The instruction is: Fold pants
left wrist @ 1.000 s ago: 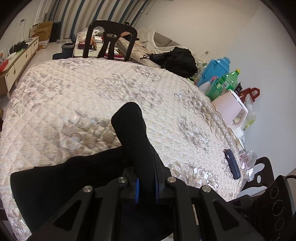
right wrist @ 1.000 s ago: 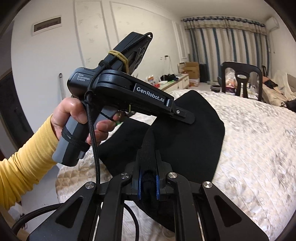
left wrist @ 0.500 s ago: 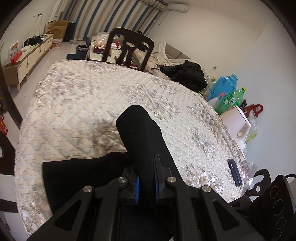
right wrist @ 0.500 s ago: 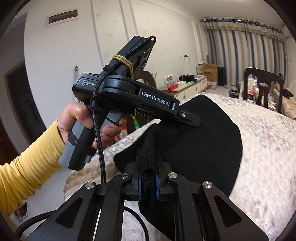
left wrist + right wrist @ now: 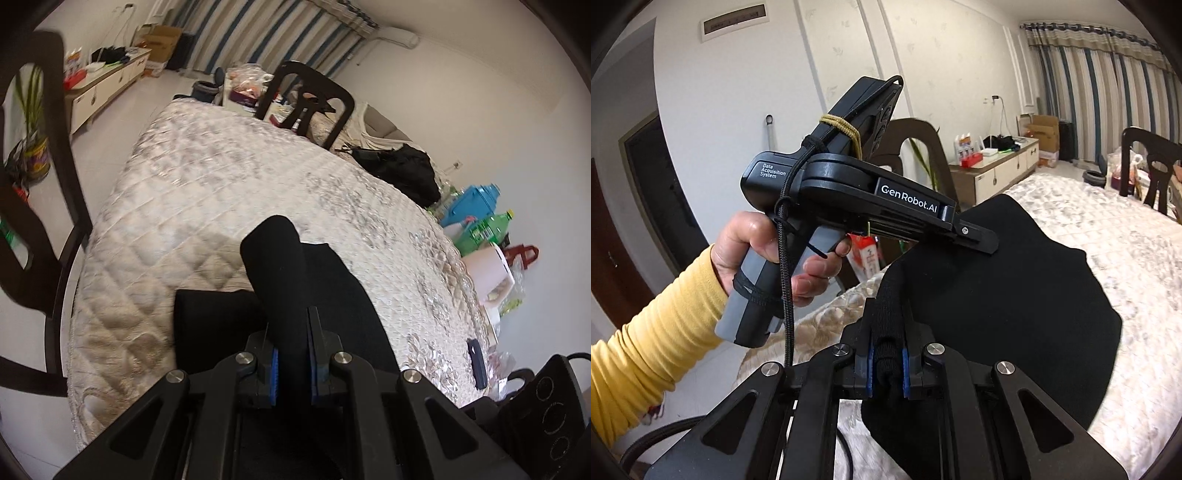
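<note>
The black pants [image 5: 325,288] lie on a quilted floral table cover [image 5: 207,206], partly lifted. My left gripper [image 5: 291,354] is shut on a thick roll of the black cloth that sticks up past its fingers. In the right wrist view my right gripper [image 5: 886,350] is shut on another bunched edge of the pants [image 5: 1015,295], which spread out beyond it over the cover [image 5: 1137,266]. The left gripper's body [image 5: 857,192], held by a hand [image 5: 764,251] in a yellow sleeve, hangs just left of and above the cloth.
A dark chair [image 5: 310,103] stands at the table's far end and another chair back [image 5: 33,184] at the left edge. A black bag [image 5: 402,173], bottles and a blue container [image 5: 476,206] crowd the right side. A small dark object [image 5: 474,358] lies near the right edge.
Both grippers have moved across the table with the cloth still clamped. The pants have been drawn along, and the left view has rolled so the near chair back now shows.
</note>
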The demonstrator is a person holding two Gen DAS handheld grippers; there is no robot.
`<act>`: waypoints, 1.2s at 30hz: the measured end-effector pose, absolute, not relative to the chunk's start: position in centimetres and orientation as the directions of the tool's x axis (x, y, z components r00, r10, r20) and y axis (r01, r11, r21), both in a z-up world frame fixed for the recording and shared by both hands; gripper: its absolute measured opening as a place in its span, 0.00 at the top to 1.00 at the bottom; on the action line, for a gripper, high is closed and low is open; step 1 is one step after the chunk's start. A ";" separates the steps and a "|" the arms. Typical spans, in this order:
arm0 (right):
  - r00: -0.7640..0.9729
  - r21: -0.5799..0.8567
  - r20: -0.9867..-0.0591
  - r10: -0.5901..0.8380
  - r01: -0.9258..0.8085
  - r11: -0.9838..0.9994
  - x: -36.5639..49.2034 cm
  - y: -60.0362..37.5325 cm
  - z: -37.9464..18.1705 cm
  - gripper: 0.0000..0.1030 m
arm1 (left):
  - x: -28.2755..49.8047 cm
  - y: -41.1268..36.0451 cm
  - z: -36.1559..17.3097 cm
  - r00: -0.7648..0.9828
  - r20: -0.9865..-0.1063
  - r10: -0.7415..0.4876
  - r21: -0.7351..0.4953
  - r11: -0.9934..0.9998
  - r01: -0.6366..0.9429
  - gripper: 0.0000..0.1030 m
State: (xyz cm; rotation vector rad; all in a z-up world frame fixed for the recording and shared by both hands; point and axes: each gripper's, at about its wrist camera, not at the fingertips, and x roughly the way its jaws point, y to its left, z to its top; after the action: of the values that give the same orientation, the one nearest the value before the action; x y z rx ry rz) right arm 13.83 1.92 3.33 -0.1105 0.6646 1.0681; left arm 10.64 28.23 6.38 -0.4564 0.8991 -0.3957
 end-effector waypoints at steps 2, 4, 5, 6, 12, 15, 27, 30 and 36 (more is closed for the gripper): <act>0.296 0.238 -0.557 0.776 -0.838 0.491 14.0 2.3 2.8 0.90 | 10.7 28.8 5.7 0.562 -0.655 -0.506 -0.538 0.834 0.123 0.87; 0.280 0.246 -0.570 0.773 -0.839 0.485 14.2 2.9 2.4 0.90 | 10.8 29.2 5.1 0.555 -0.663 -0.503 -0.545 0.832 0.104 0.87; 0.274 0.245 -0.577 0.770 -0.841 0.483 14.2 2.9 2.1 0.90 | 10.9 29.5 4.7 0.550 -0.665 -0.505 -0.549 0.830 0.099 0.87; 0.269 0.244 -0.582 0.767 -0.842 0.481 14.2 3.0 1.9 0.90 | 10.9 29.6 4.5 0.548 -0.667 -0.506 -0.550 0.830 0.097 0.87; 0.208 0.303 -0.614 0.761 -0.828 0.471 15.3 4.2 0.8 0.90 | 10.9 30.2 3.5 0.537 -0.676 -0.504 -0.545 0.833 0.096 0.83; 0.193 0.313 -0.621 0.760 -0.828 0.466 15.5 4.6 0.4 0.88 | 10.7 30.4 3.2 0.537 -0.684 -0.495 -0.531 0.841 0.099 0.80; 0.149 0.349 -0.620 0.770 -0.827 0.441 15.5 5.6 0.2 0.74 | 9.7 31.4 3.0 0.555 -0.732 -0.394 -0.448 0.893 0.043 0.55; 0.138 0.346 -0.618 0.774 -0.836 0.425 15.4 5.6 0.8 0.74 | 9.4 31.5 3.2 0.564 -0.733 -0.380 -0.441 0.897 0.031 0.53; 0.186 0.337 -0.546 0.817 -0.844 0.417 16.3 2.5 4.1 0.71 | 8.6 31.7 3.7 0.581 -0.733 -0.354 -0.425 0.905 0.015 0.52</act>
State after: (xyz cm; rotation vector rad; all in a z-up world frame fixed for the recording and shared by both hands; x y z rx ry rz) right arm 16.30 2.53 4.14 -0.0429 0.7395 1.1700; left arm 8.61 31.70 3.72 -0.3984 0.9319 -0.2221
